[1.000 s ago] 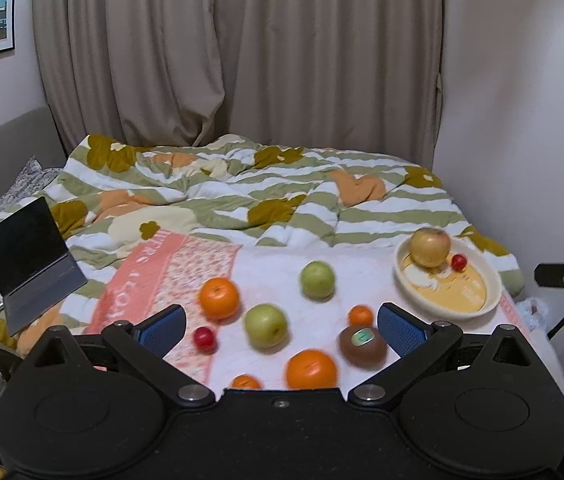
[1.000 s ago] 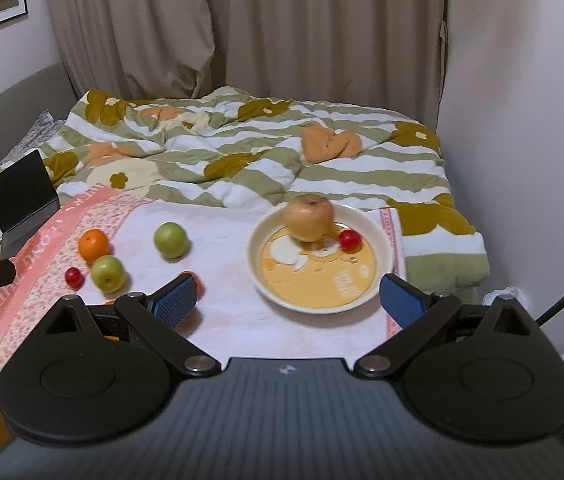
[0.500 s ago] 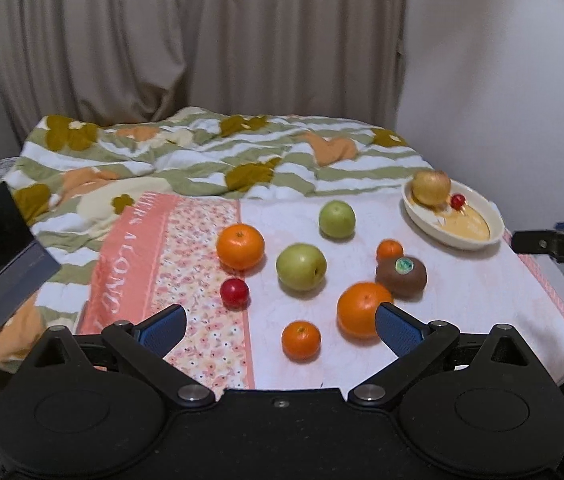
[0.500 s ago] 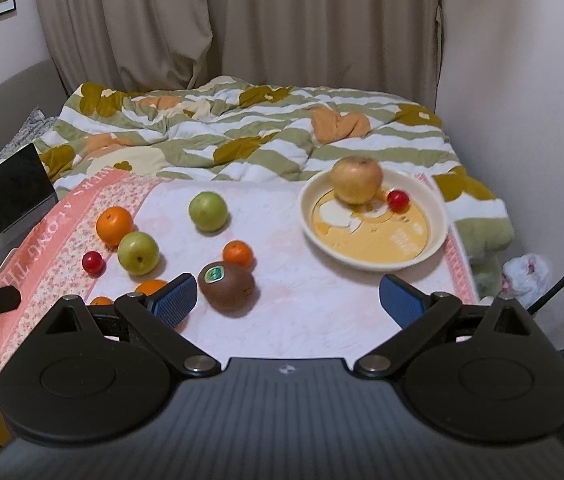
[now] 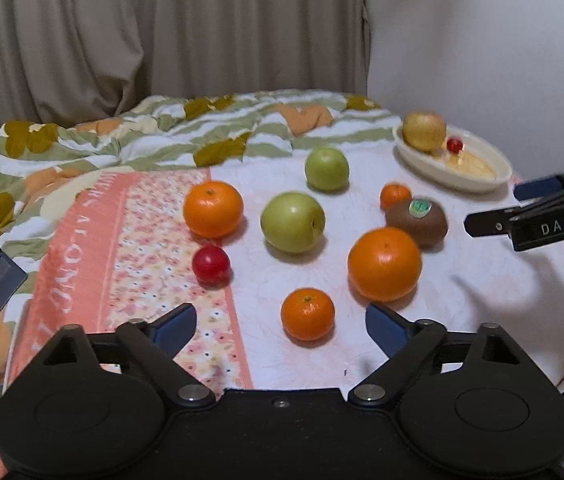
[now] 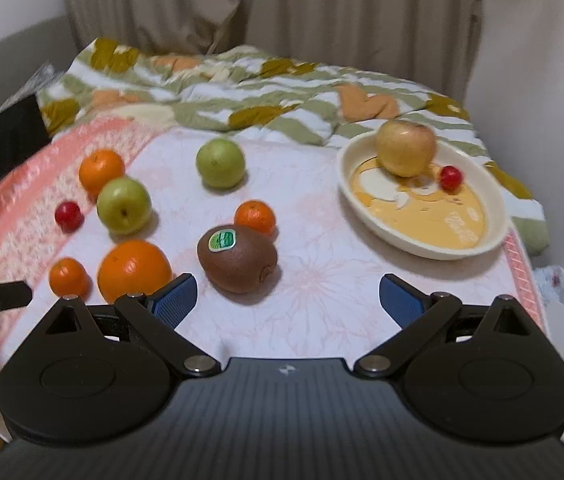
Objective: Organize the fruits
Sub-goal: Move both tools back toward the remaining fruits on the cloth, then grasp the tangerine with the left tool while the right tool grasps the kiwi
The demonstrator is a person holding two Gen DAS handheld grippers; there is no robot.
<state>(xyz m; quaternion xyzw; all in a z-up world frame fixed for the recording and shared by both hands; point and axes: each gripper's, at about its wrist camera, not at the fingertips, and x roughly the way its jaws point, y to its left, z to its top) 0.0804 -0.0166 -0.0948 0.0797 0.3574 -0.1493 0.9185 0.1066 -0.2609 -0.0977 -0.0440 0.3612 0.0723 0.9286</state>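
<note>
On the left of the cloth (image 5: 501, 292) that covered the counter, a small red fruit (image 5: 210, 264) lay beside a large orange (image 5: 213, 209), with a green apple (image 5: 293, 222) just right of them. All were round and free to roll, so a glancing touch could have sent one off the near edge or into the rumpled quilt (image 5: 202, 120) behind. The left claw (image 5: 280, 323) hung released and empty, its jaws spread just in front of a small mandarin (image 5: 307, 314); closing off-centre would probably have squirted that fruit sideways into the bigger orange (image 5: 384, 263). Further right, the kiwi (image 6: 237, 258) touched another mandarin (image 6: 254, 217), so lifting one risked nudging the other. The right claw (image 6: 287, 298) was likewise spread and held nothing, the kiwi lying towards its left finger. At far right the bowl (image 6: 493, 236) already held an apple (image 6: 405, 146) and a red fruit (image 6: 450, 177); it sat close to the counter's corner, and a fruit dropped hard could have bounced out.
</note>
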